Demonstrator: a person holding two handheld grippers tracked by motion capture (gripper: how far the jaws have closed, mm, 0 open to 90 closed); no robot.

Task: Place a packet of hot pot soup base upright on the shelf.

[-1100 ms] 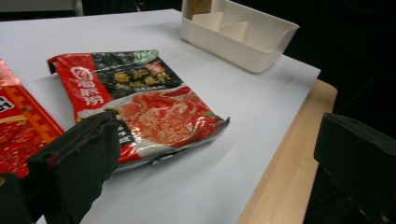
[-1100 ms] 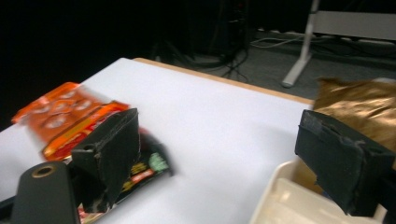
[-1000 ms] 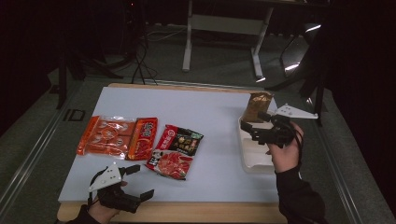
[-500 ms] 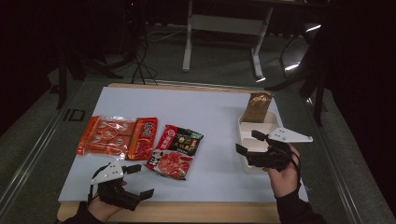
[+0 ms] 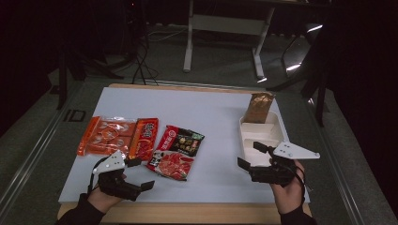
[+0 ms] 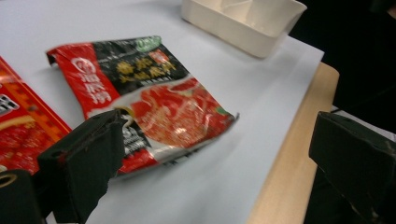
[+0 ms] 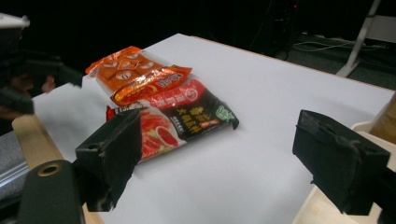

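Both hands come in from six o'clock in the high view. The left gripper sits low at about seven o'clock, its fingers spread wide and pointing toward two o'clock, nothing between them. The right gripper sits at about five o'clock, fingers likewise wide apart and empty, aimed toward ten o'clock, the wrist bent inward.

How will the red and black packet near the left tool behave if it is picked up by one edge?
The packet will probably flop, since it is a thin flat pouch with a wrinkled film. The glossy film may slip between the open jaws of the left tool. It lies flat on the table, so it seems unlikely to roll or tip.
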